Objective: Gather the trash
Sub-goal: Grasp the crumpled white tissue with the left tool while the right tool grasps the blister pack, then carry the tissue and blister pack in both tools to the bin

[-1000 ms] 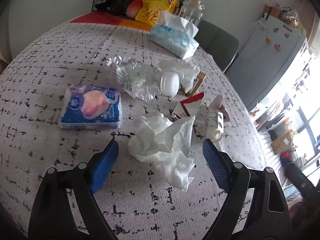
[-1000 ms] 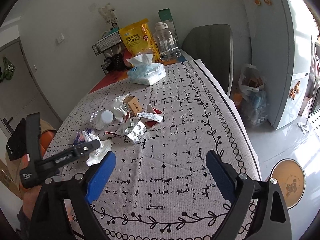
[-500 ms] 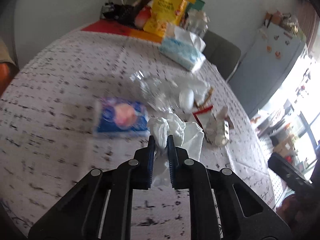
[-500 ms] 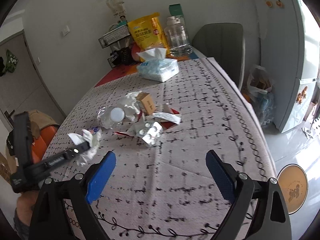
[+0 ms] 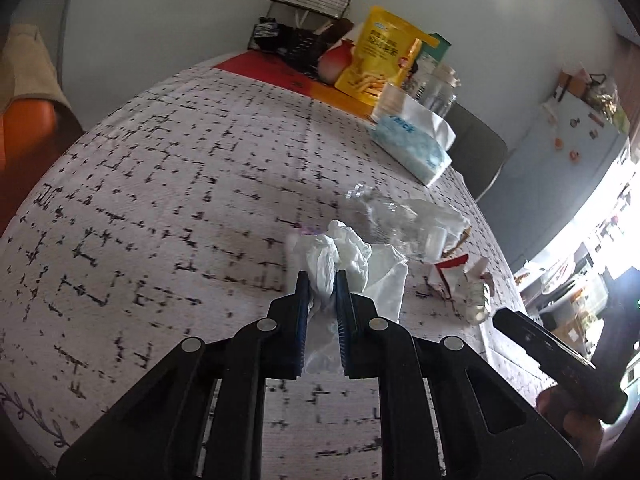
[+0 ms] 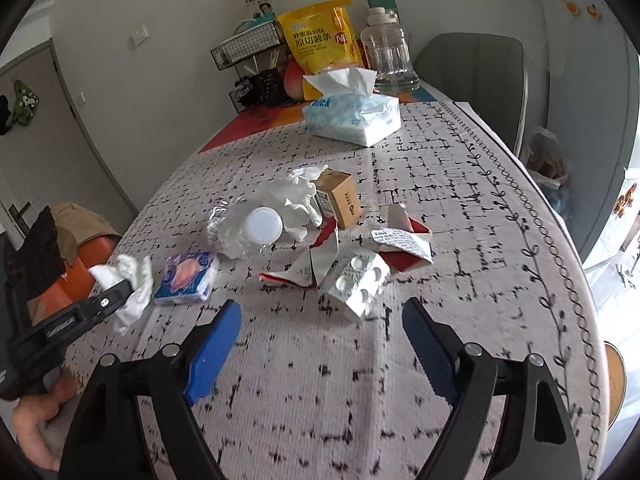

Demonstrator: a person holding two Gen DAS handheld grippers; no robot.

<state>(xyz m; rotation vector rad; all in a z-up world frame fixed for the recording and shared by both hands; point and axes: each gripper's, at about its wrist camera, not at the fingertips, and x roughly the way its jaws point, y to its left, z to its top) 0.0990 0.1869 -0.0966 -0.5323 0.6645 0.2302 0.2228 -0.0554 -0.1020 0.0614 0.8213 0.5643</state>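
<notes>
gripping a crumpled white tissue [image 5: 326, 258], the left gripper [image 5: 321, 280] has its jaws narrow and clamped on it, the wad lifted clear of the tablecloth [image 6: 460, 184]. the right gripper [image 6: 322, 312] has its jaws wide and closing, nothing between them, aimed at a silver blister pack [image 6: 356, 280] just ahead. judged progress: early, one piece secured and none seen deposited; no bin is in view. remaining on the cloth, near to far: small tissue packet [image 6: 186, 278], torn red-and-white wrappers [image 6: 400, 240], crushed clear bottle [image 6: 244, 228], second tissue wad [image 6: 298, 196], small brown carton [image 6: 338, 198]. the tissue box [image 6: 352, 116] beyond looks like no trash.
</notes>
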